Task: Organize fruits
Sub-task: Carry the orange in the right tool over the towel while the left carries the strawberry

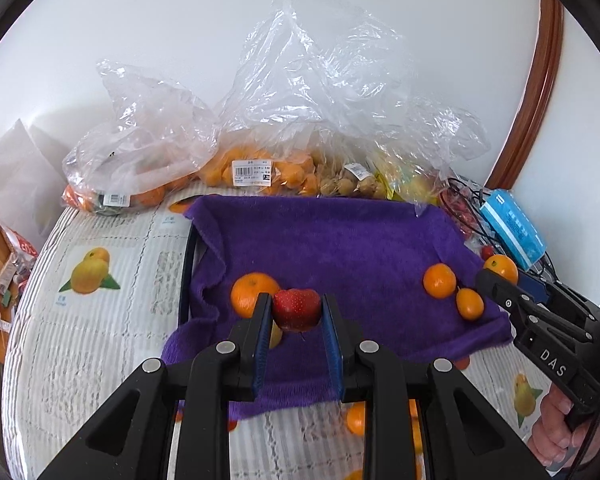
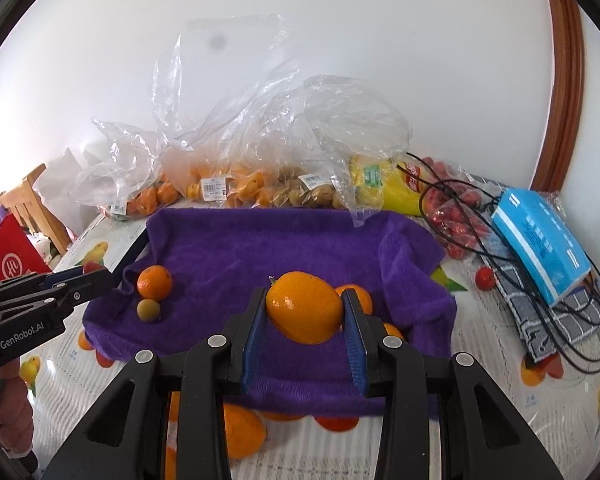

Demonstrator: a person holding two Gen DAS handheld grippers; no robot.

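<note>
My left gripper (image 1: pixel 296 300) is shut on a red strawberry (image 1: pixel 296 316), held just above the near left part of a purple towel (image 1: pixel 340 240). An orange (image 1: pixel 250 294) lies on the towel right behind it. My right gripper (image 2: pixel 305 296) is shut on an oval orange fruit (image 2: pixel 304 308) over the towel's (image 2: pixel 260 248) near right part. On the towel also lie two small oranges (image 1: pixel 440 280) (image 1: pixel 470 303). In the right wrist view a round orange (image 2: pixel 154 282) and a small green-brown fruit (image 2: pixel 148 310) lie at the left. Each gripper shows in the other's view (image 1: pixel 490 280) (image 2: pixel 100 276).
Clear plastic bags of oranges and small fruits (image 1: pixel 260 168) (image 2: pixel 220 188) line the wall behind the towel. To the right are a blue box (image 2: pixel 540 240), black cables (image 2: pixel 500 240), a bag of red tomatoes (image 2: pixel 456 216) and a loose tomato (image 2: pixel 485 278). A wooden chair (image 2: pixel 28 196) stands far left.
</note>
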